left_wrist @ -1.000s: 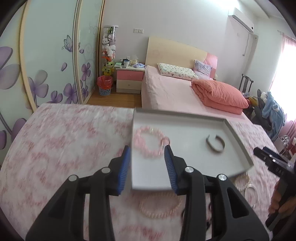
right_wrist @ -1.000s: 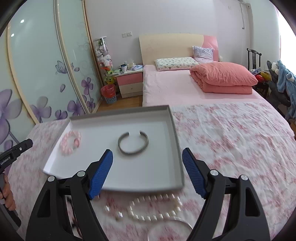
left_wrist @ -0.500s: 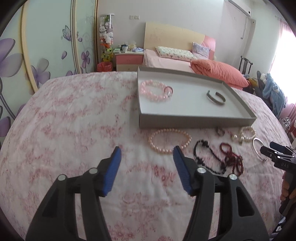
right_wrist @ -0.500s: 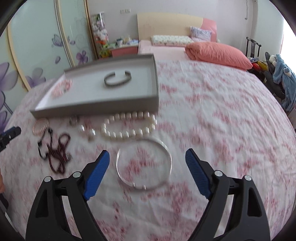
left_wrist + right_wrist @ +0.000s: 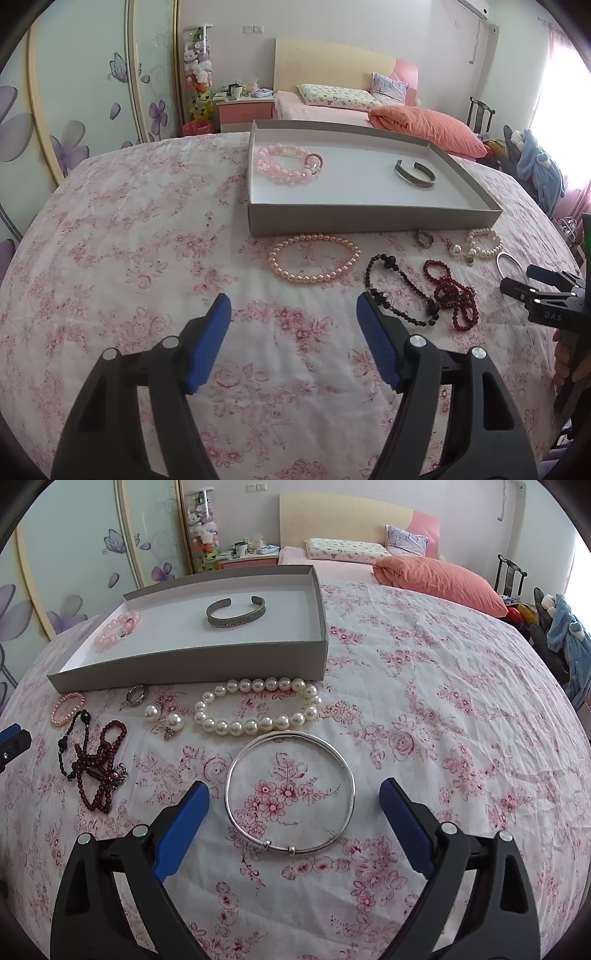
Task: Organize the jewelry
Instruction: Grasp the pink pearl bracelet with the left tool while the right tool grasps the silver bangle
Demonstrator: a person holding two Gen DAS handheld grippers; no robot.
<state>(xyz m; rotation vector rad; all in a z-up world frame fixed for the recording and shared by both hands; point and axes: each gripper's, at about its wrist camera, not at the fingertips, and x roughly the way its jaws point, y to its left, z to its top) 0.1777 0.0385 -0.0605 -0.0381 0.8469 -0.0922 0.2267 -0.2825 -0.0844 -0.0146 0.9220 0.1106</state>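
A grey tray on the floral cloth holds a pink bead bracelet and a metal cuff. In front of it lie a pink pearl bracelet, a black bead string, a dark red bead string, a ring, a white pearl bracelet and a silver bangle. My left gripper hovers short of the pink pearl bracelet, jaws opening, nothing between them. My right gripper straddles the bangle, jaws closing slightly, pads clear of it.
Two pearl earrings lie left of the white pearls. Behind the table stand a bed with an orange duvet, a pink nightstand and flowered wardrobe doors. A hand holds the right gripper at the left view's right edge.
Both grippers drew back from over the tray and sank toward the cloth, bringing the loose jewelry into view. The left jaws spread wider. The last half second shows little further movement.
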